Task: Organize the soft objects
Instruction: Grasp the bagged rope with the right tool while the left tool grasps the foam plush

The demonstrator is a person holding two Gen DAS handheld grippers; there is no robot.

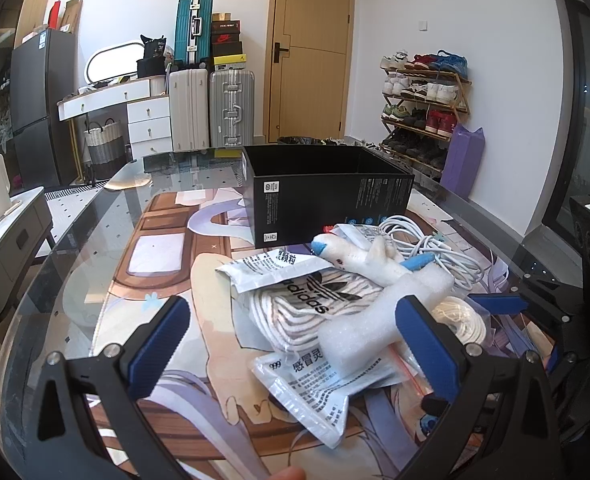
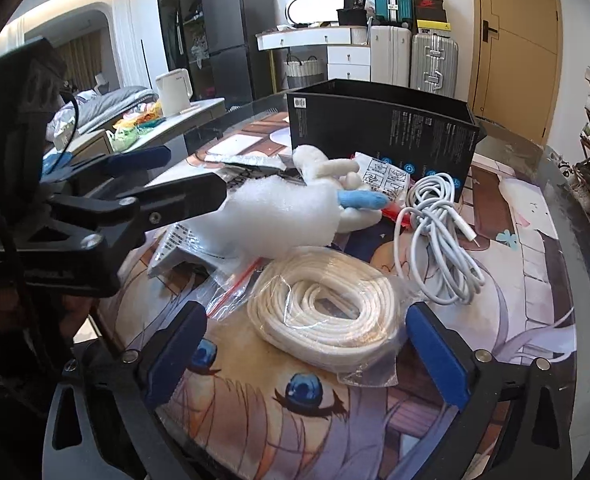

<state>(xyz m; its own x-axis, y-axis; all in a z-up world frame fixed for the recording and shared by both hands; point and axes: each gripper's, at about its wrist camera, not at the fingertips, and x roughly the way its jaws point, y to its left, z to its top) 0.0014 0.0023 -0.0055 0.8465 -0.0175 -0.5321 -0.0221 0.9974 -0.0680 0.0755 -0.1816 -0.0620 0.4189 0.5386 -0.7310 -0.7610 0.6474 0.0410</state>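
The foam piece (image 1: 379,320) covers part of the striped bag (image 1: 295,316) and the medicine packet (image 1: 315,384) beneath it. The box (image 1: 327,196) interior is not visible in either view. In the right wrist view, the foam piece (image 2: 279,216) hides most of the plush toy (image 2: 335,172), and small print on the box (image 2: 379,128) is illegible.

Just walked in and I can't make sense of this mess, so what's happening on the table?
A person is sorting a pile of soft items beside an open black box. The left hand-held gripper is open around a white foam piece that lies atop packets. The right hand-held gripper is open too, framing a bagged rope coil. A plush toy and white cable lie nearby.
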